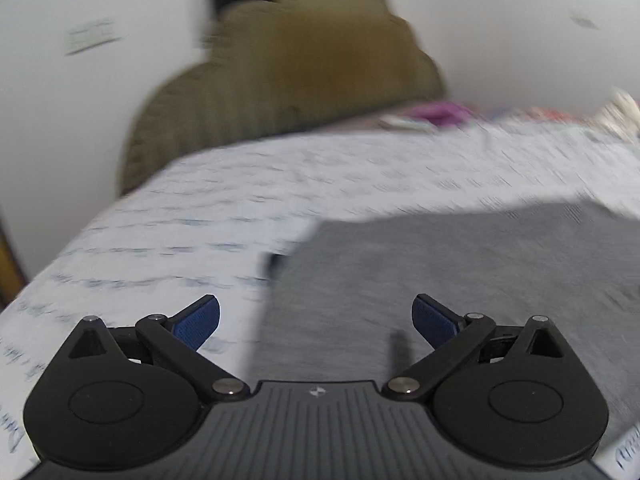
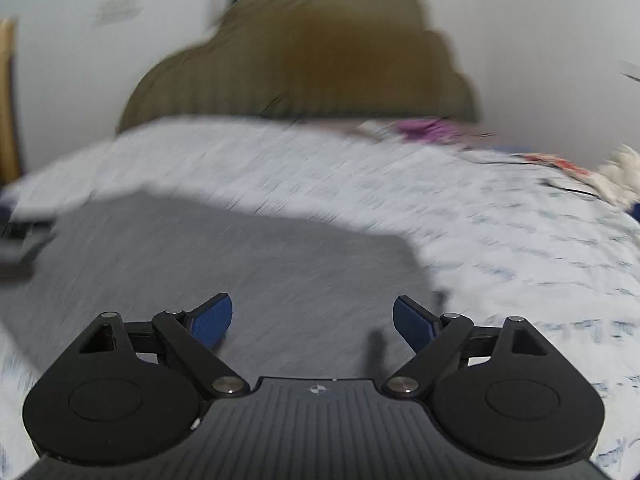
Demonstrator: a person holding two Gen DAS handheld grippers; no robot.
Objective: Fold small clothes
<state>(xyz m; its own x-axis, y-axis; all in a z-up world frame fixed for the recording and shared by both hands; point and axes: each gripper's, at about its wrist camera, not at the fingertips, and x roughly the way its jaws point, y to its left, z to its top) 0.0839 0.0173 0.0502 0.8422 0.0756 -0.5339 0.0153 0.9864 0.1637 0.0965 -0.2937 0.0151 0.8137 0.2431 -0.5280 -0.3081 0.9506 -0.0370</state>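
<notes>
A grey folded garment [image 1: 440, 280] lies flat on a white bedsheet with blue print [image 1: 180, 220]. My left gripper [image 1: 316, 322] is open and empty, above the garment's left edge. In the right wrist view the same grey garment [image 2: 240, 264] fills the lower left and middle. My right gripper [image 2: 312, 322] is open and empty, above the garment's right part near its right edge. Both views are motion-blurred.
A brown scalloped headboard [image 1: 288, 64] stands at the far end of the bed against white walls. Purple and other small items [image 2: 424, 128] lie near the headboard. A fluffy white thing [image 2: 624, 176] sits at the far right. A dark object [image 2: 20, 236] shows at the left edge.
</notes>
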